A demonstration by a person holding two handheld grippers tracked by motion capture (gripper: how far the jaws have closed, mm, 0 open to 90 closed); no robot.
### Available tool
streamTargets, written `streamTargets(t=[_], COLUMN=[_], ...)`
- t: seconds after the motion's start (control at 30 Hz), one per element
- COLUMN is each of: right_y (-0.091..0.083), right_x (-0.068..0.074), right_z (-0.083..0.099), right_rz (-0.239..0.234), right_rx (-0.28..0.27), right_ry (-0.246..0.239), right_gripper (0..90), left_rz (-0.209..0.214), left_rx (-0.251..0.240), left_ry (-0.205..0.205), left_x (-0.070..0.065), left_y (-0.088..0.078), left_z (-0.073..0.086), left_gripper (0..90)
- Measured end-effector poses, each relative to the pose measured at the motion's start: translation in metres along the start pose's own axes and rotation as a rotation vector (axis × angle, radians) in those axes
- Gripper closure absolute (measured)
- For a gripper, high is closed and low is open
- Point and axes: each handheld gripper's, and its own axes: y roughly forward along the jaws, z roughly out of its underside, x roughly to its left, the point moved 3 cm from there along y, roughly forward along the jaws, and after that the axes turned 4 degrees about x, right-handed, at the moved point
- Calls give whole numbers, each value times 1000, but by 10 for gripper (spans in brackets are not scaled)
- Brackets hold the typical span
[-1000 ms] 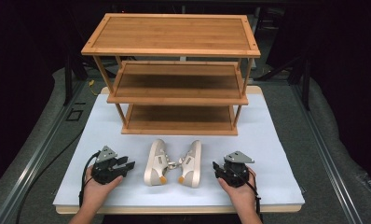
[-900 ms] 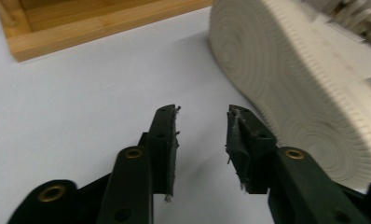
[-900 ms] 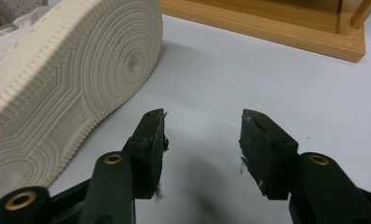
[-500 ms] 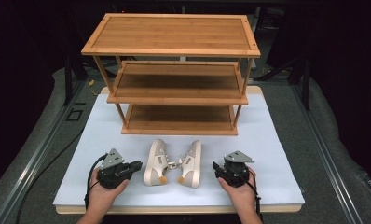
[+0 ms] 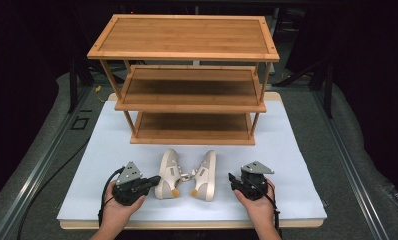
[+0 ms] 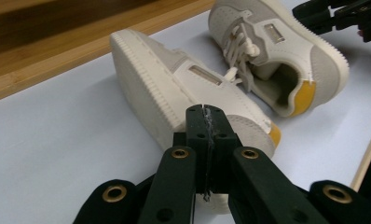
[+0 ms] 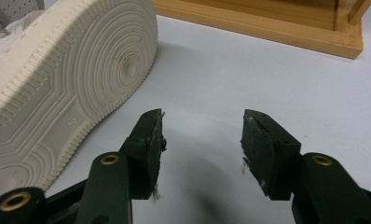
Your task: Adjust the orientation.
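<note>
1. High view: wooden 3-tier shoe rack (image 5: 187, 80) stands at the far side of the white mat (image 5: 297, 150); all 3 shelves bare. Two off-white sneakers lie on their sides near the mat's front edge, openings facing each other, laces tangled between. Left sneaker (image 5: 168, 173) sits just beside the left gripper (image 5: 152, 181); right sneaker (image 5: 205, 175) is near the right gripper (image 5: 231, 178), apart from it. Each gripper is in a hand at the mat's front edge.
2. Left gripper view: jaws have just been closing and are now pressed together, nothing between them, tips right in front of the left sneaker's heel (image 6: 263, 128). Mustard heel tab on each shoe. Small side tag w/ no legible text.
3. Right gripper view: jaws spread wide over bare mat. Ribbed sole of the right sneaker (image 7: 67, 79) at left; tiny mark moulded mid-sole, can't read it. Rack base (image 7: 286, 25) behind.
</note>
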Motion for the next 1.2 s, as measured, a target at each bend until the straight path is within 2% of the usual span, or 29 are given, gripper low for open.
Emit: streamTargets(t=[0.2,0.27,0.53,0.87,0.93,1.03,1.2], right_y=[0,-1,-1,-2,-3,-2,-2], right_x=[0,0,-1,-2,-2,-2,-2], right_z=[0,0,0,0,0,0,0], right_rz=[-3,-3,-1,-2,9,-8,-7], right_rx=[-3,-4,-6,-9,-6,-9,-2], right_ry=[8,7,14,17,19,21,21], right_gripper=[485,486,487,486,486,486,485], left_rz=[-21,-22,-31,-53,-61,-73,-92], left_rx=[11,4,7,6,10,17,40], left_ry=[41,31,34,-10,-15,-28,-51], left_x=[-4,-3,0,9,11,14,23], left_y=[1,1,-2,-9,-10,-12,-14], left_z=[0,1,3,9,10,12,17], left_gripper=[897,896,896,896,896,896,896])
